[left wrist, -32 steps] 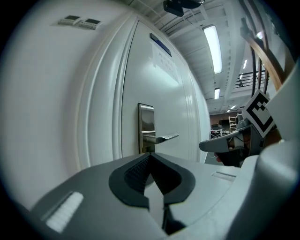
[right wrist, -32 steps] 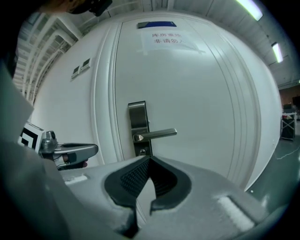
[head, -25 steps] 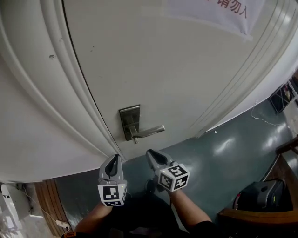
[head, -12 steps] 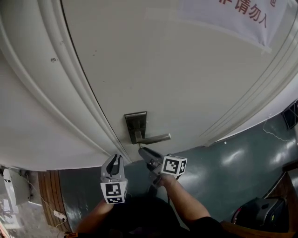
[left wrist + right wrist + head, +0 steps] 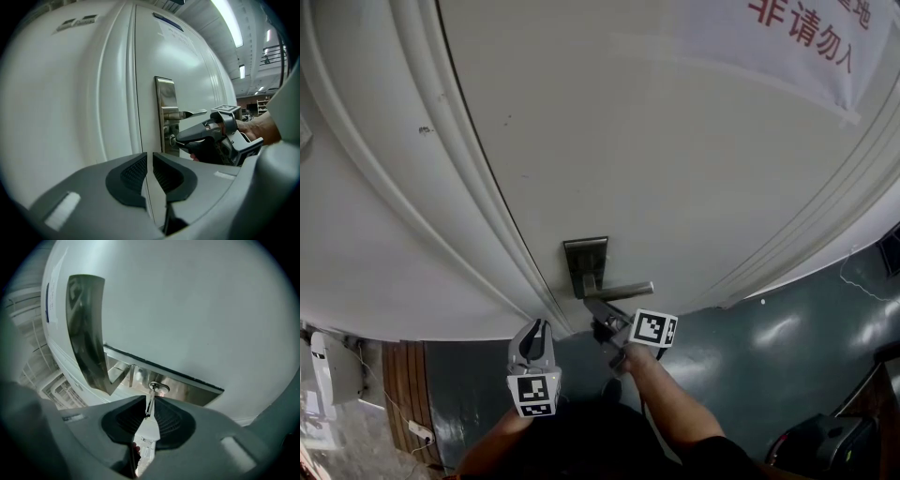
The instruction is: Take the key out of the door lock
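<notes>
A steel lock plate (image 5: 584, 258) with a lever handle (image 5: 623, 290) sits on the white door (image 5: 656, 141). The key (image 5: 150, 401) sticks out of the round keyhole (image 5: 158, 388) below the handle. My right gripper (image 5: 592, 305) reaches up to the keyhole. Its jaws are closing with the key's thin head between the pads, close along one pad while a narrow gap shows at the other. In the left gripper view the right gripper's tips (image 5: 180, 139) meet the key (image 5: 173, 139). My left gripper (image 5: 534, 328) hangs lower left, off the door, shut and holding nothing.
The door frame's moulding (image 5: 412, 187) runs down the left of the door. A paper notice with red characters (image 5: 806, 37) is stuck high on the door. Dark green floor (image 5: 787, 328) lies to the right, and a wooden strip (image 5: 398, 394) at the lower left.
My right gripper has risen from below the door to the keyhole under the handle, and its jaws now stand round the key. The left gripper has kept its place.
</notes>
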`<state>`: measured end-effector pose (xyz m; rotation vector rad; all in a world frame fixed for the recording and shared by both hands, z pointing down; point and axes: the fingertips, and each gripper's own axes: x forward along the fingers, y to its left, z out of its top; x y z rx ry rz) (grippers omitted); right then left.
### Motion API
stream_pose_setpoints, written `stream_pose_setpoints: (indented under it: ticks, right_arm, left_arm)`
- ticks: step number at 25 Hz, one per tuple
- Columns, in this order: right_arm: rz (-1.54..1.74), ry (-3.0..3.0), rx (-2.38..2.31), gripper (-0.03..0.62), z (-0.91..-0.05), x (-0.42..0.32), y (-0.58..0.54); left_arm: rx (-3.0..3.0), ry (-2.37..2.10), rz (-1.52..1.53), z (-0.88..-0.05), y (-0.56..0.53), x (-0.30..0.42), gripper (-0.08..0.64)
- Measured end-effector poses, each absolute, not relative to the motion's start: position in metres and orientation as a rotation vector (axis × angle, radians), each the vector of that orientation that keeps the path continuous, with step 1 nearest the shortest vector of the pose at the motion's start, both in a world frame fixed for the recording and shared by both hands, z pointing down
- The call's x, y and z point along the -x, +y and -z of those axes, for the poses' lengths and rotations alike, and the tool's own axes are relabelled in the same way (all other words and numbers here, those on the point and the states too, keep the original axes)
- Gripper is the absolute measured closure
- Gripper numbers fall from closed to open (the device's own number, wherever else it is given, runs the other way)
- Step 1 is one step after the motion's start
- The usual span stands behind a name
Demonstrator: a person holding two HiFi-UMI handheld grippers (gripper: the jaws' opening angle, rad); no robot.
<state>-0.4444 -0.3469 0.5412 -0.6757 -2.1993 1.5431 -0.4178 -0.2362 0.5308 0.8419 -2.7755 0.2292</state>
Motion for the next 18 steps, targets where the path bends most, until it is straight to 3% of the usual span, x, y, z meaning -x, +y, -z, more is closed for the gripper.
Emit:
stream_pose_setpoints:
  ticks: [18]
  right_arm:
    - [-1.820,-2.060,0.590,0.577,-0.549,0.423,-0.346]
  left_arm:
    - [-0.910,-2.745,-0.131,-0.527,-0.241,0.423,0.517]
